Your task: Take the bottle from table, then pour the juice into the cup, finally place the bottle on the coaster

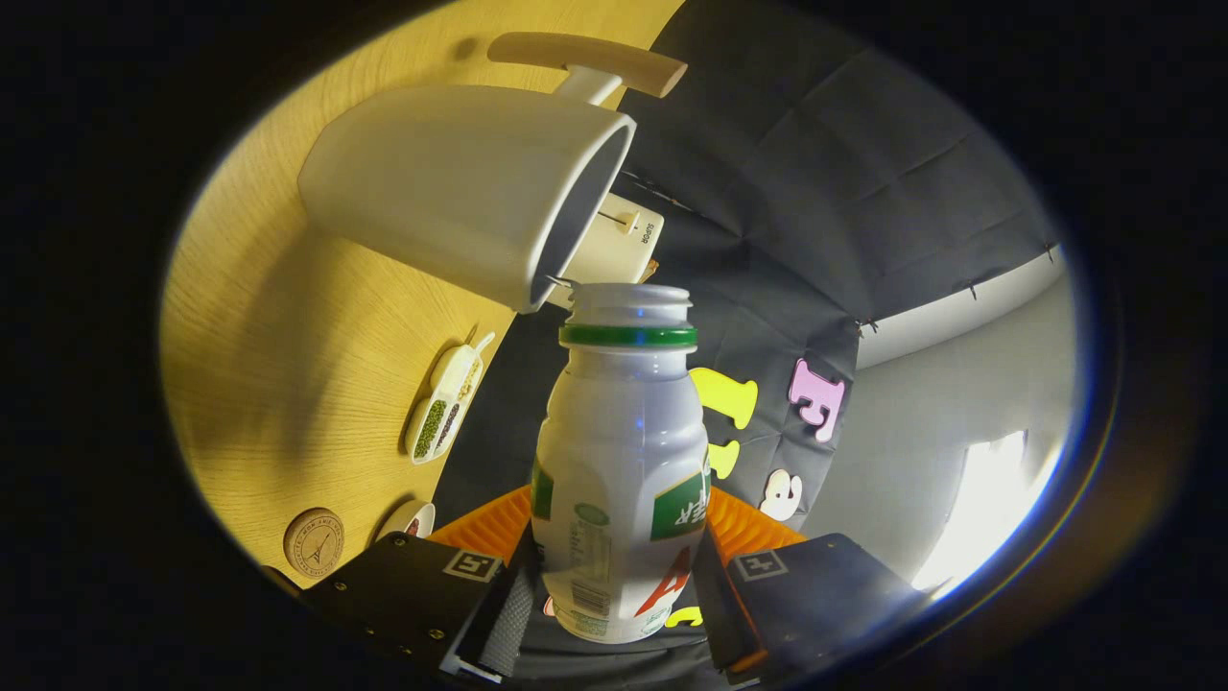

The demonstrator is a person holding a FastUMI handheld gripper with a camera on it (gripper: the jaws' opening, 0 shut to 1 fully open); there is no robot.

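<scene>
Bottle (pixel 619 461) sits clamped between our gripper's (pixel 614 585) fingers, both pressing its lower body, mouth open just beside the cup (pixel 460 192) rim. We judge it light, thin plastic, smooth under the label, so it may squash or slip; the waist hold looks right. We've rolled the gripper hard sideways: table (pixel 269 365) stands near vertical, so we're at the pour. Coaster (pixel 314 542) lies near the left finger, well apart from the cup.
</scene>
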